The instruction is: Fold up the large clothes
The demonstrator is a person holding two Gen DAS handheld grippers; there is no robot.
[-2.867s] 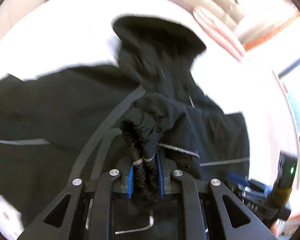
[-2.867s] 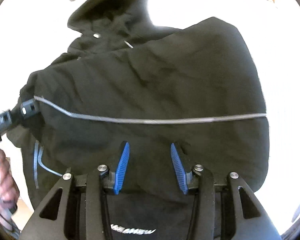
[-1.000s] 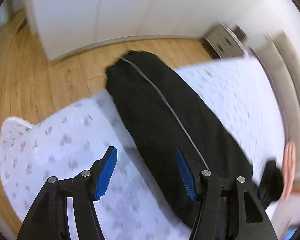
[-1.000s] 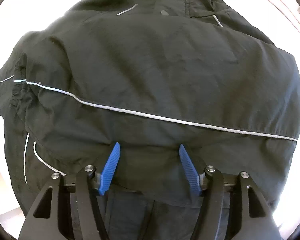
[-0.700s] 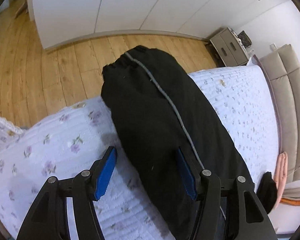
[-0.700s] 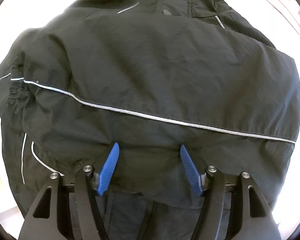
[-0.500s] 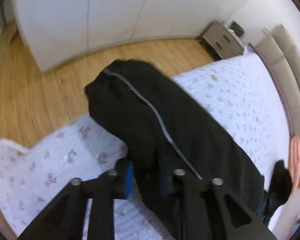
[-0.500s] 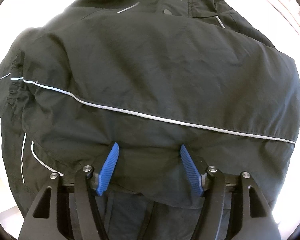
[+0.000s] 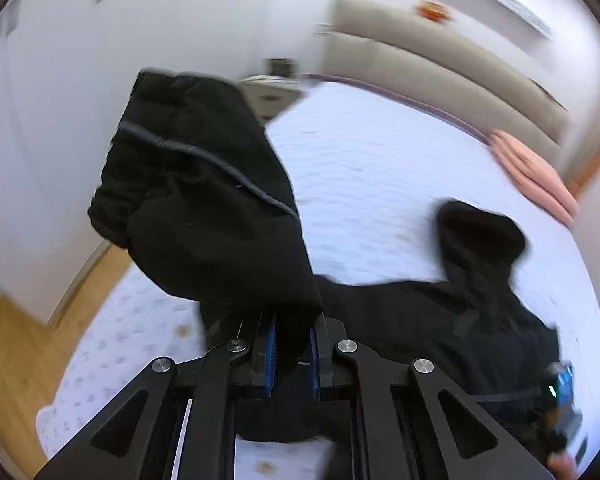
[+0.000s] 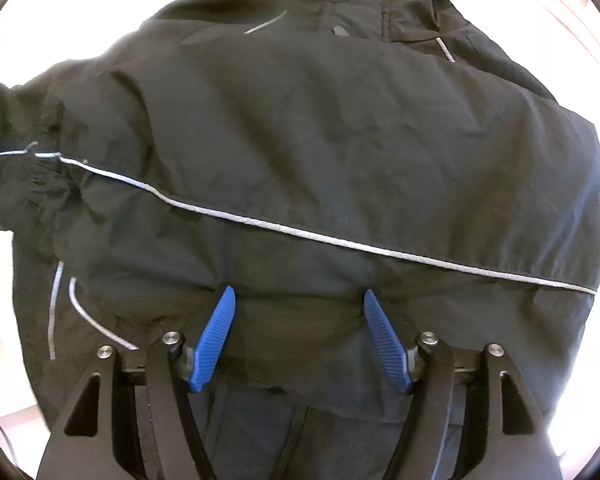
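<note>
Left hand-held gripper [image 9: 292,354] clamped on a lifted sleeve [image 9: 204,200] of the black jacket [image 10: 320,140].

The right hand-held gripper [image 10: 300,332] hovers with fingers spread apart over the folded jacket, apparently not gripping it. The jacket lies on the bed [image 9: 380,168]; the left view is blurred, with a pink cloth [image 9: 536,176] beyond.

White floral bedspread [image 9: 380,168]; pink folded cloth [image 9: 532,176] by beige headboard [image 9: 440,68]; wooden floor [image 9: 12,344].
</note>
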